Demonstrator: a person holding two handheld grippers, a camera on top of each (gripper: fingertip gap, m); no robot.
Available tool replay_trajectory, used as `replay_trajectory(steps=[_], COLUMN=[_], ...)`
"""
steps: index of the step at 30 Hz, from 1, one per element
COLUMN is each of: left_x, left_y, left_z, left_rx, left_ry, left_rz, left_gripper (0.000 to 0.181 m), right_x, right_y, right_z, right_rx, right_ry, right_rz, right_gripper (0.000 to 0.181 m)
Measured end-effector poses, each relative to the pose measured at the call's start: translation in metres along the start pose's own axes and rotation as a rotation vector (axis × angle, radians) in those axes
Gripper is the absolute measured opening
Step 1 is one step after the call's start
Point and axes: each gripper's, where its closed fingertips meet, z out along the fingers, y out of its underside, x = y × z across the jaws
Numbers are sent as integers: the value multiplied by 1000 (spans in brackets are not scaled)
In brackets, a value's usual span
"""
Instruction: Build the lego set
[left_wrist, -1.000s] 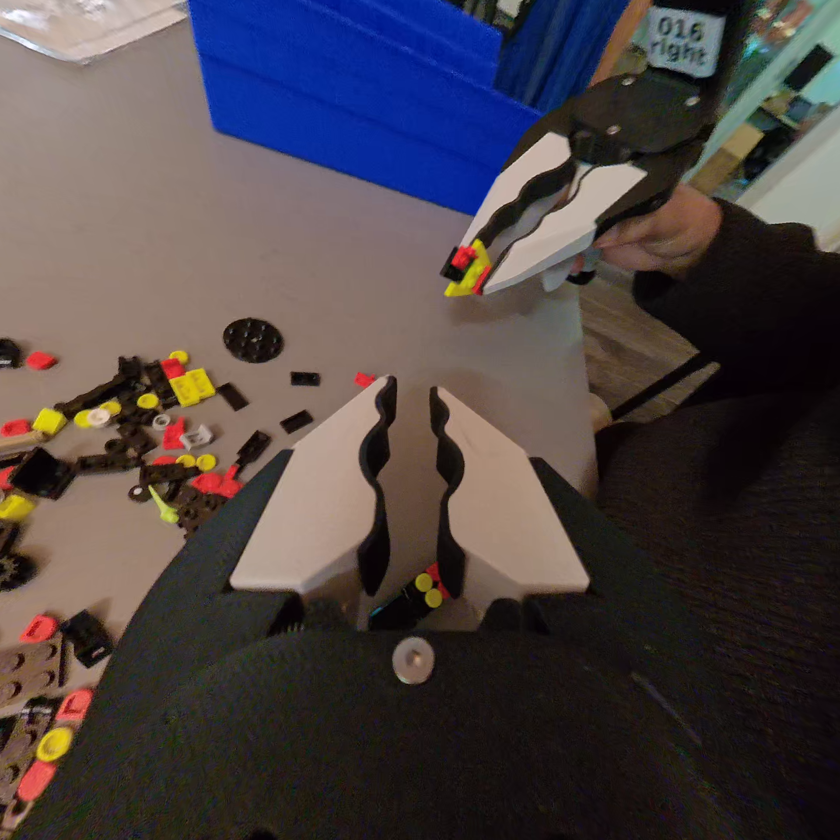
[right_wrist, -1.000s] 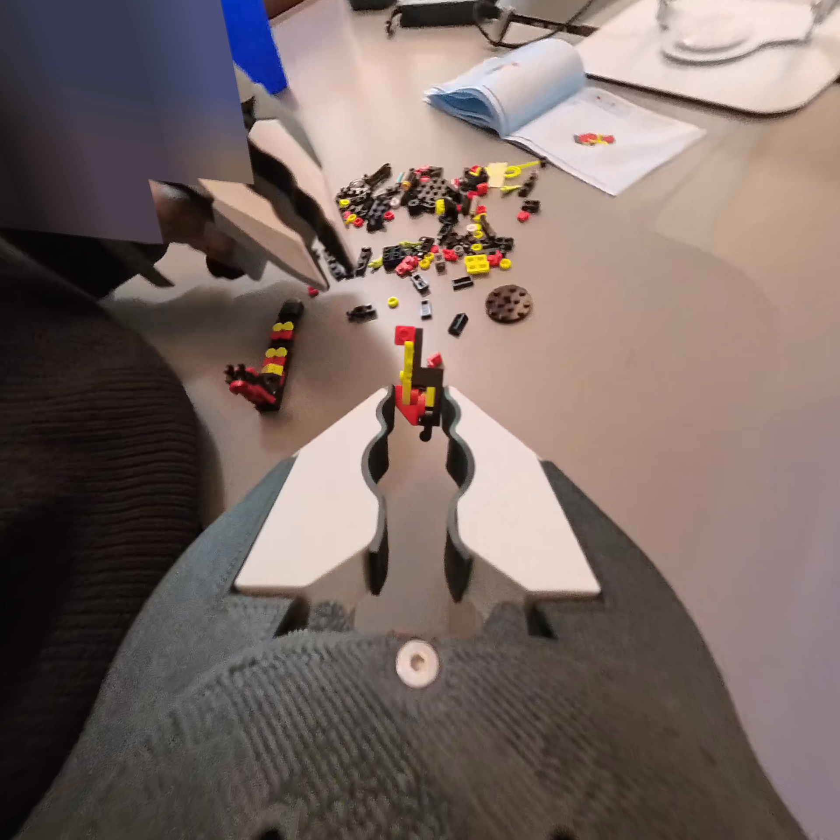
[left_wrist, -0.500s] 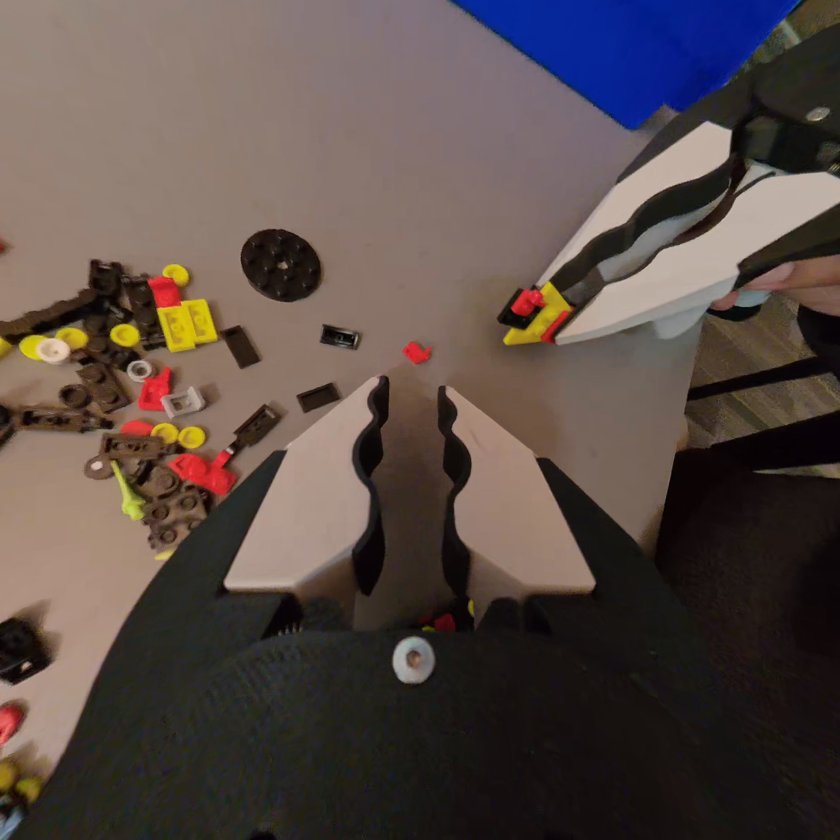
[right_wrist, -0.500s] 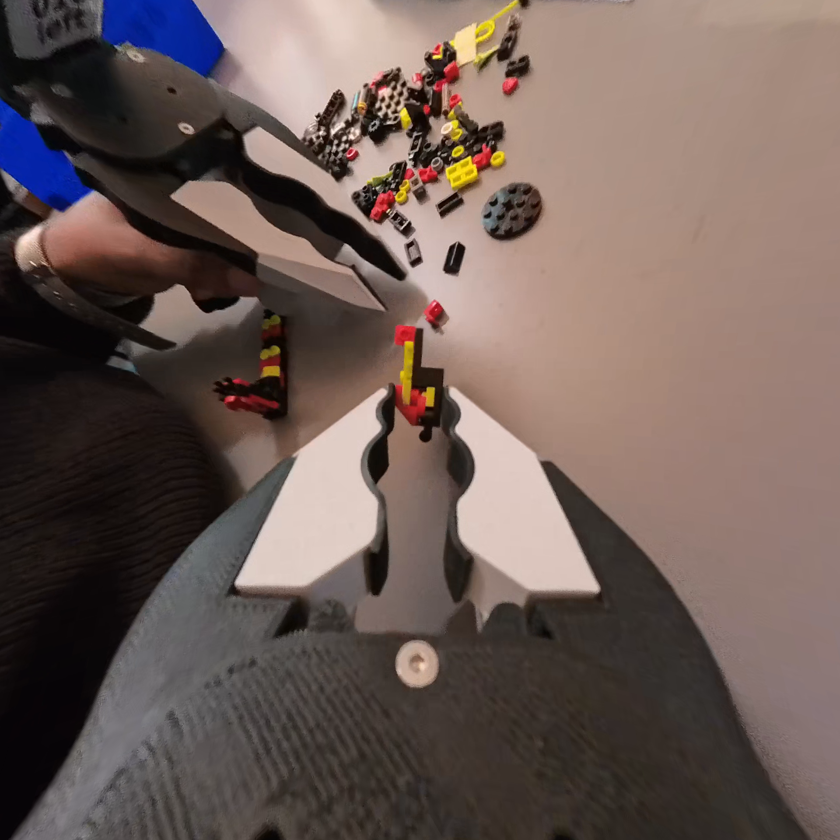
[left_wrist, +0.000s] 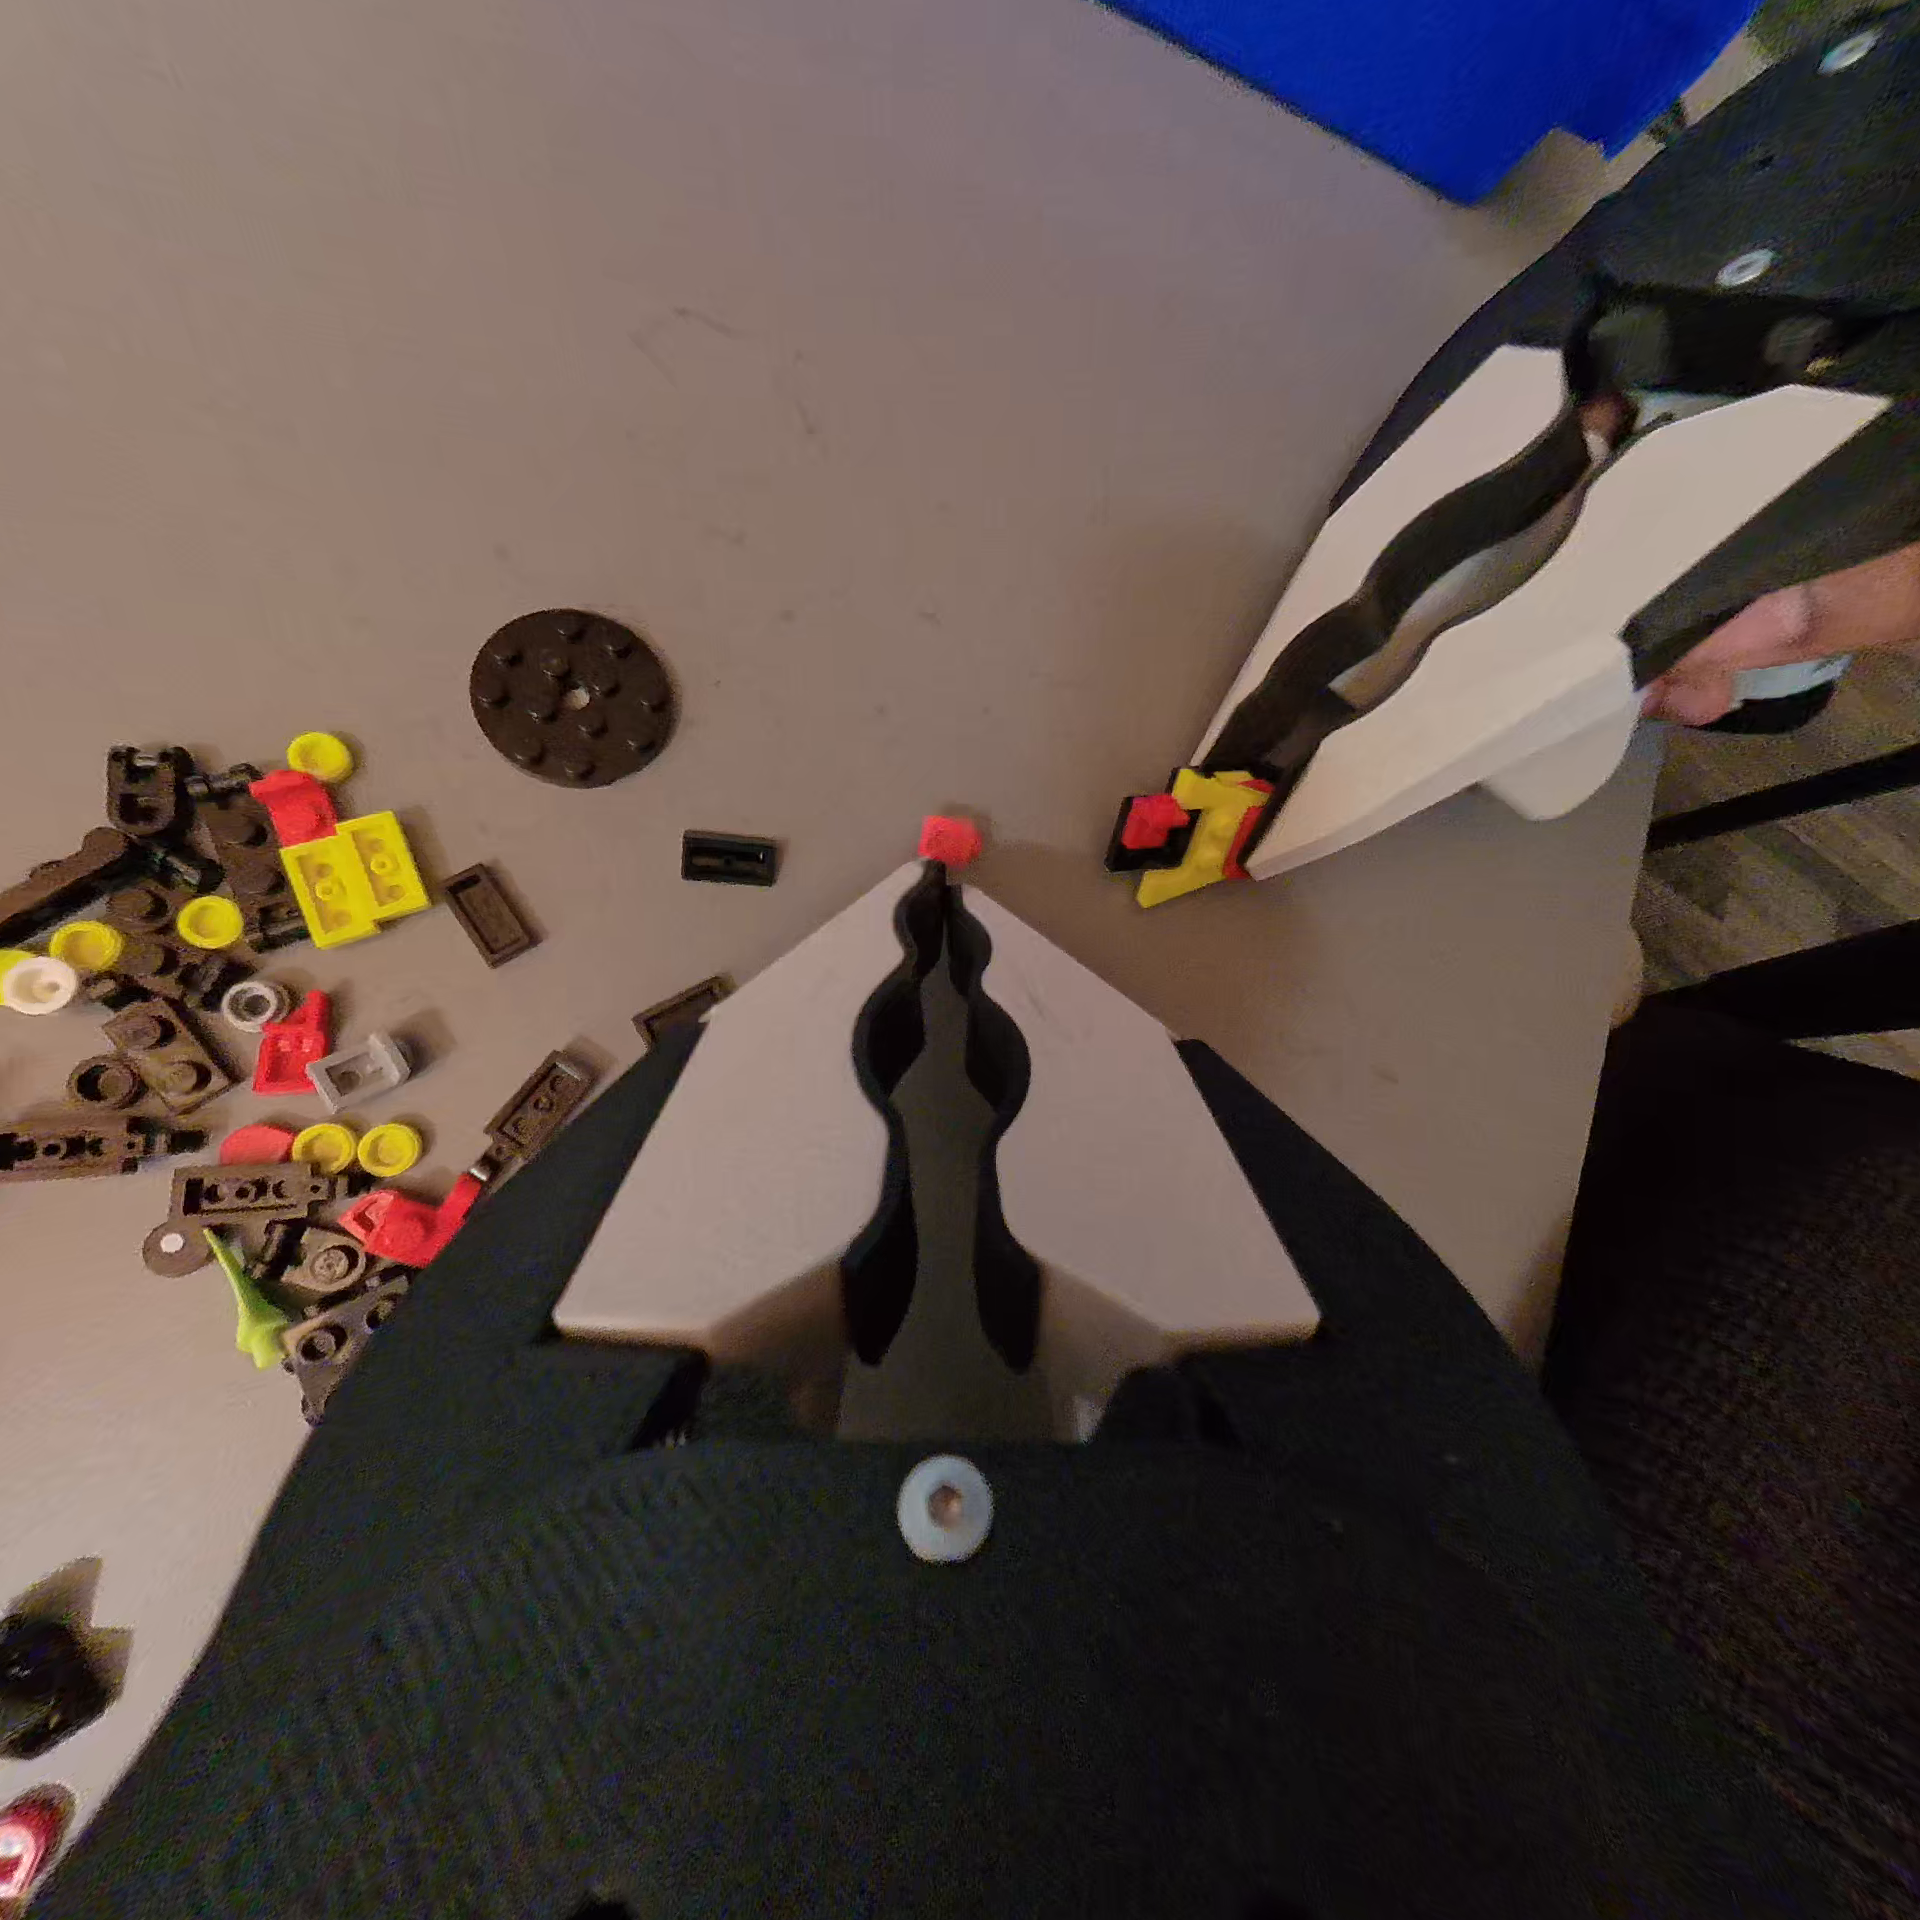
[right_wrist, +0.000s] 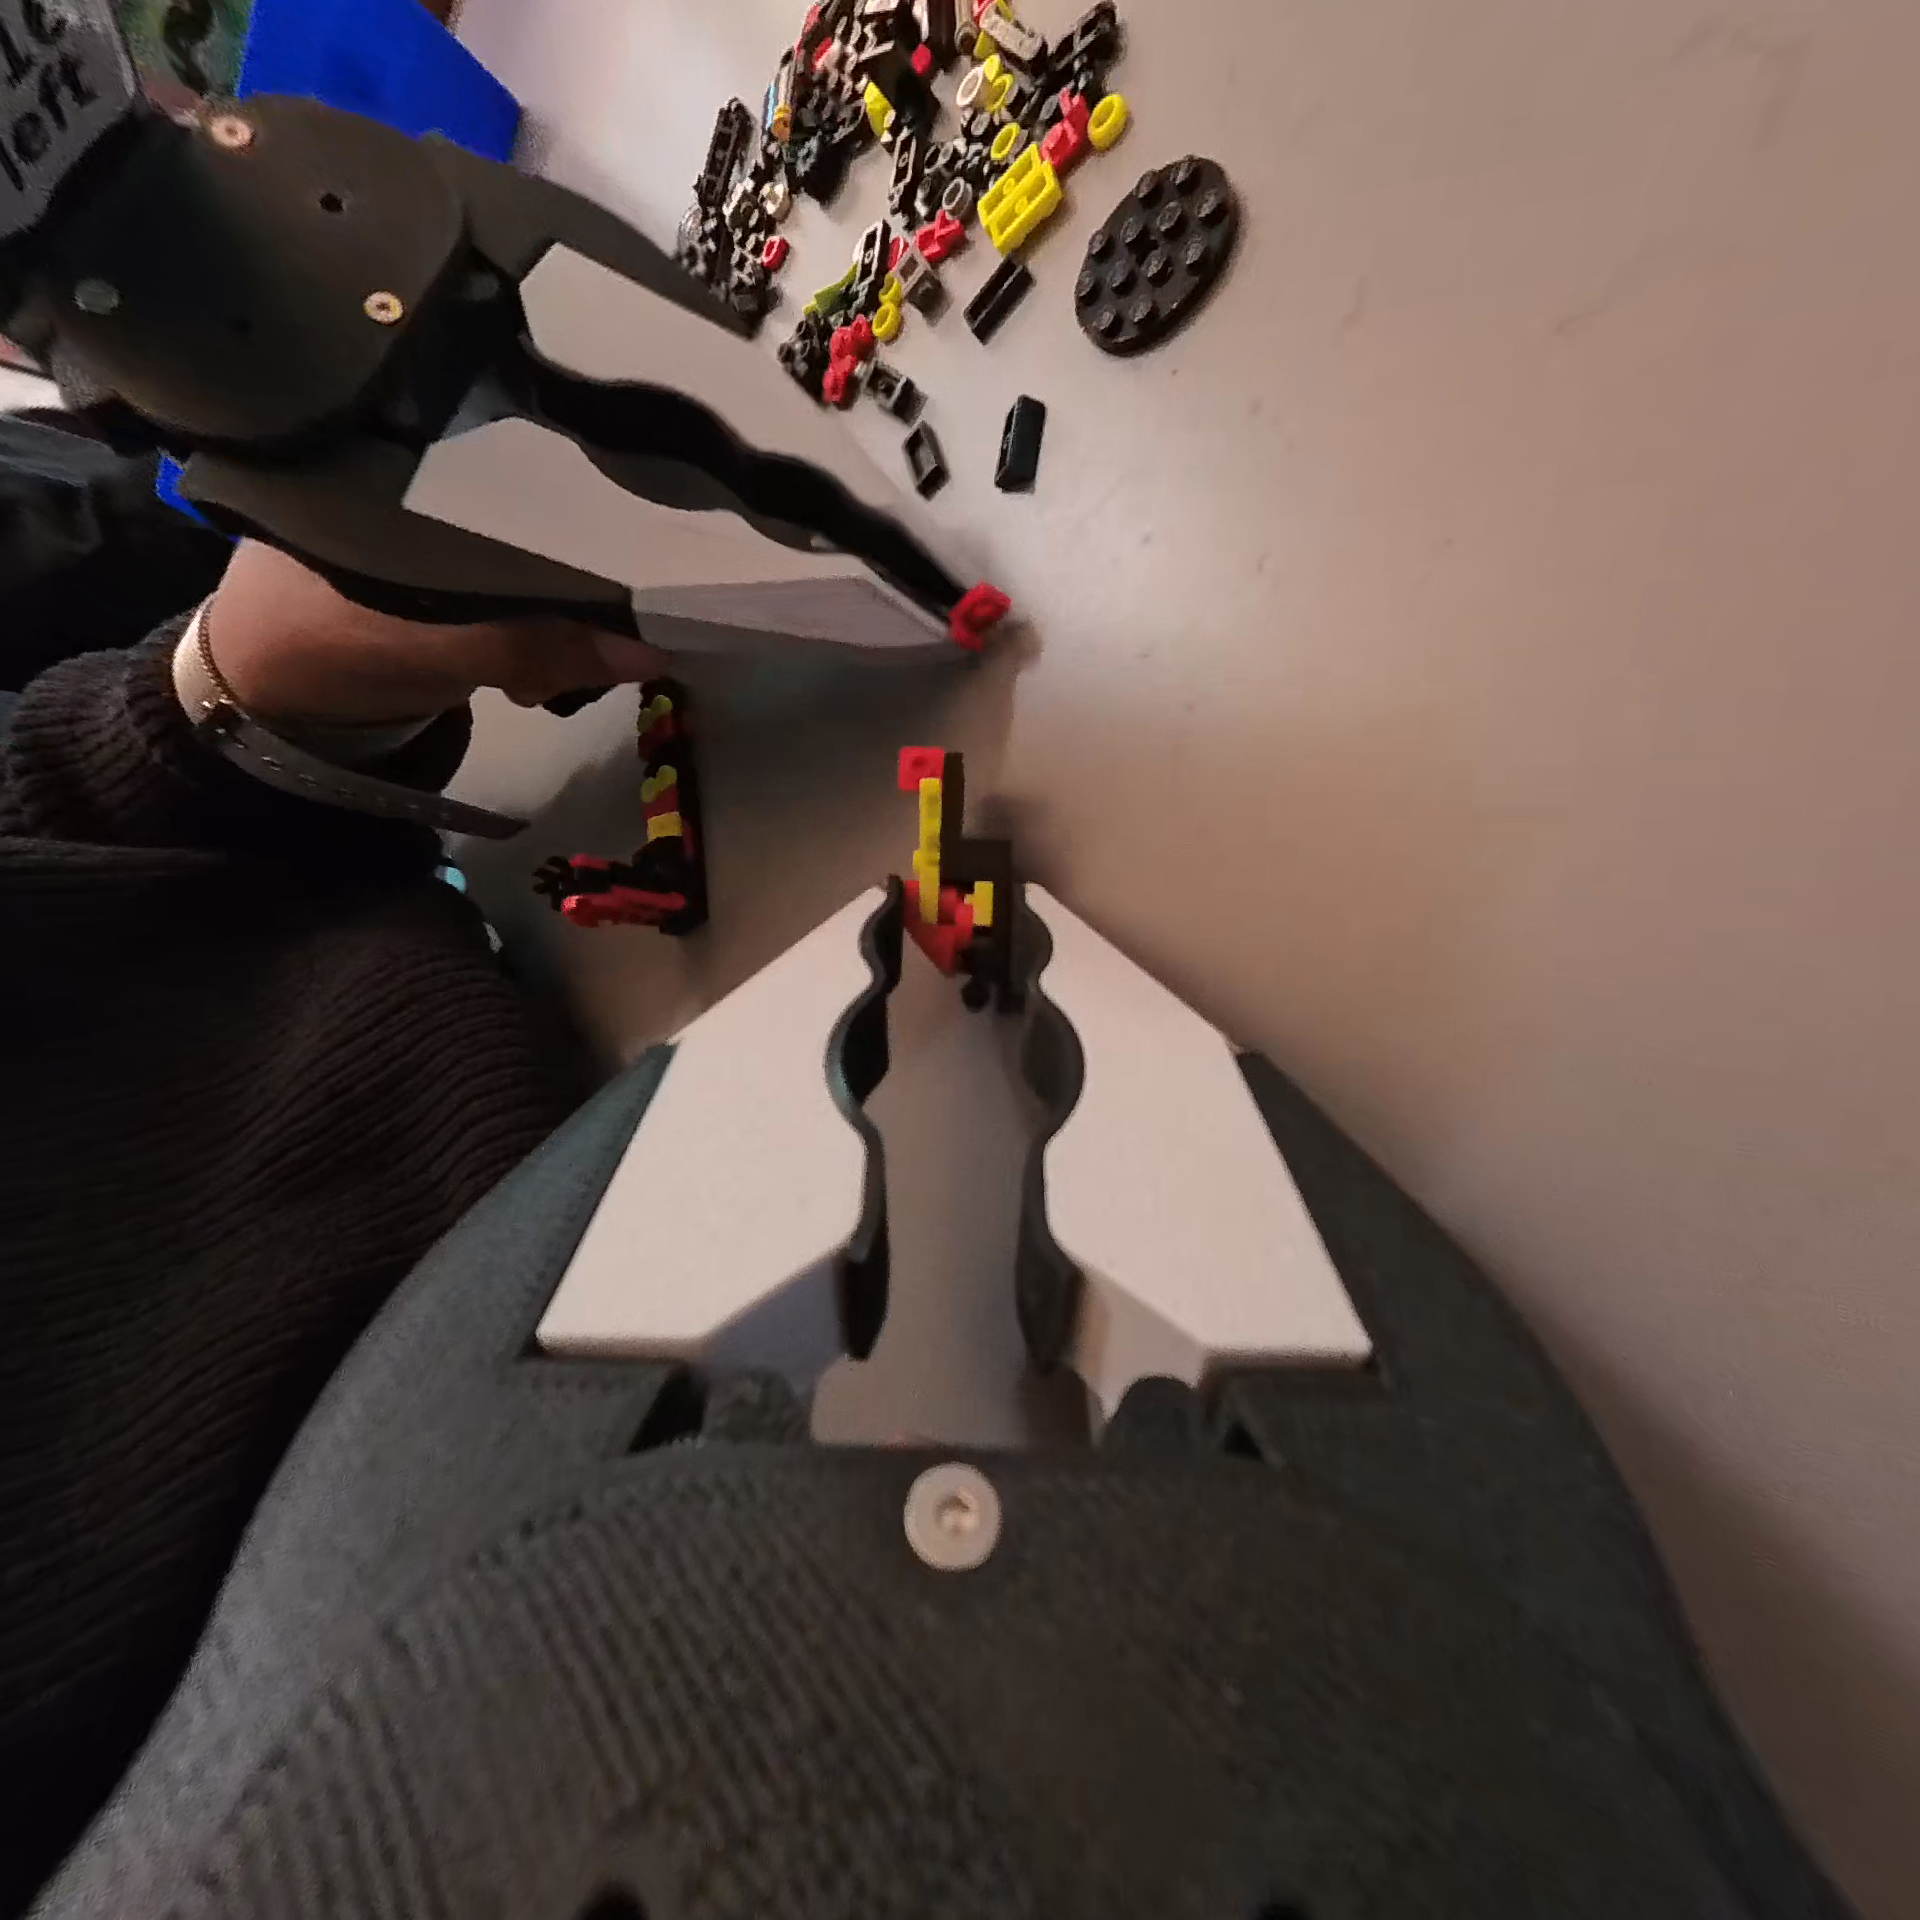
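Left tongs (left_wrist: 943, 883) now around red piece (left_wrist: 949, 840)

Loose bricks (left_wrist: 156, 1039) cut off at left edge, partly behind fingers (left_wrist: 790, 1122).

Two hand-held grippers (left_wrist: 943, 883) (right_wrist: 951, 914), one round plate (left_wrist: 570, 697)

Dim warm light, fisheye-warped edges
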Motion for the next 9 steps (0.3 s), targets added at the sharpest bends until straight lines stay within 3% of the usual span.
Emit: replay_trajectory(steps=[1, 9], left_x=[1, -1], left_y=[-2, -1], left_z=[-2, -9], left_rx=[14, 58], left_ry=[11, 67], left_rz=[-6, -59], left_gripper=[0, 0], right_x=[1, -3], right_y=[0, -11], right_z=[-1, -12], right_rx=[2, 32], right_ry=[-6, -154], right_rz=[10, 139], right_gripper=[19, 24])
